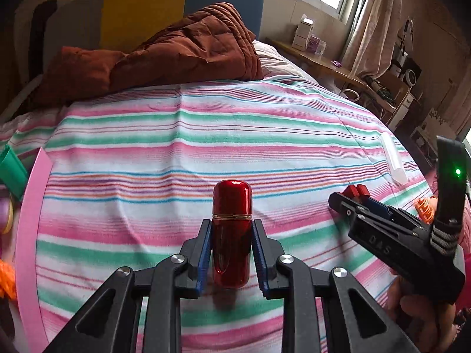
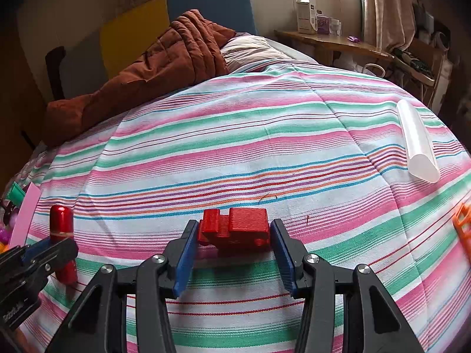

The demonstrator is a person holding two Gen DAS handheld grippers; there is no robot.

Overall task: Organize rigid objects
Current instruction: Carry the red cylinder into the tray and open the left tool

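Red and glossy, the small bottle (image 1: 231, 235) stood upright between the blue pads (image 1: 205, 253) of the left gripper (image 1: 231, 253), which pinched its lower body above the striped sheet (image 1: 235, 135). To its right, the right gripper (image 2: 232, 253) clasped a red block (image 2: 235, 229) between its pads. A clear tube (image 2: 418, 141) lay well apart, further right.

free: striped sheet (image 2: 235, 135) mid-bed | blocked: brown quilt (image 2: 164, 67) far, white tube (image 2: 418, 141) right
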